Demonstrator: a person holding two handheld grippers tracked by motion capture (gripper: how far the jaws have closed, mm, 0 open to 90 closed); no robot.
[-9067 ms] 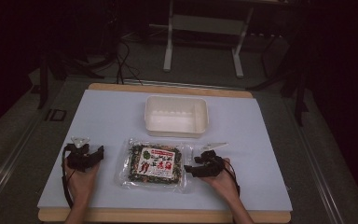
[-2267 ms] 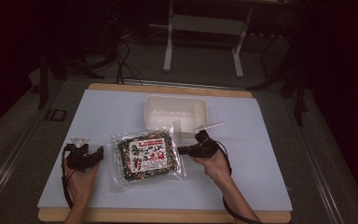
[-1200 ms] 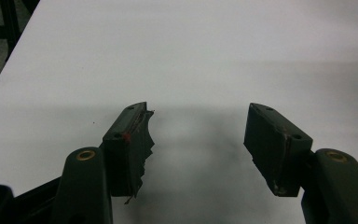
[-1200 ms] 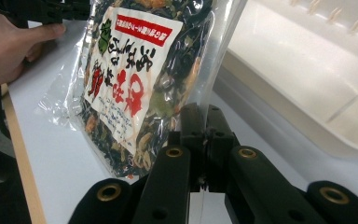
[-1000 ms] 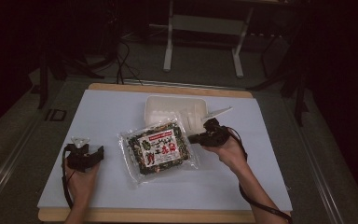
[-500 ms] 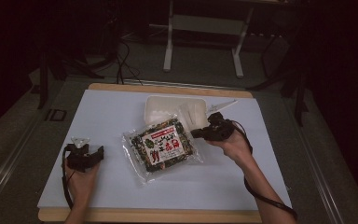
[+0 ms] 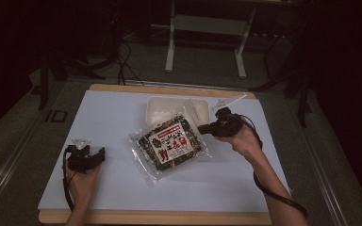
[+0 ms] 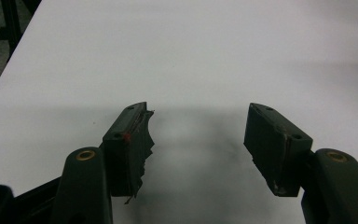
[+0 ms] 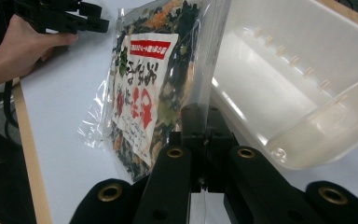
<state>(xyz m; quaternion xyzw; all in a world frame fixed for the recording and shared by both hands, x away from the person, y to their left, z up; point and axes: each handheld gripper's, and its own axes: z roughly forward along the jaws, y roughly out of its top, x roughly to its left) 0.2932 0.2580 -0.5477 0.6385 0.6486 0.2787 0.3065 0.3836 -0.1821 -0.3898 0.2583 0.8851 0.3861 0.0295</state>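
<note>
A clear plastic bag of dark dried greens with a white and red label [image 7: 170,146] hangs tilted above the white table, its upper edge near the white plastic tray [image 7: 167,107]. My right gripper [image 7: 201,128] is shut on the bag's right edge. In the right gripper view the jaws pinch the bag's clear seam [image 9: 204,100], with the bag [image 9: 144,88] hanging to the left and the tray [image 9: 307,79] to the right. My left gripper [image 7: 101,153] rests on the table at the left, open, with nothing between its fingers [image 8: 130,140].
The white sheet [image 7: 122,117] covers the wooden table [image 7: 169,217], whose edge shows at the front. A table frame [image 7: 202,28] and cables stand on the dark floor beyond. The person's other hand with its gripper [image 9: 51,18] appears in the right gripper view.
My right gripper has lifted the bag off the table and carried it up and back toward the tray. The left gripper has stayed put.
</note>
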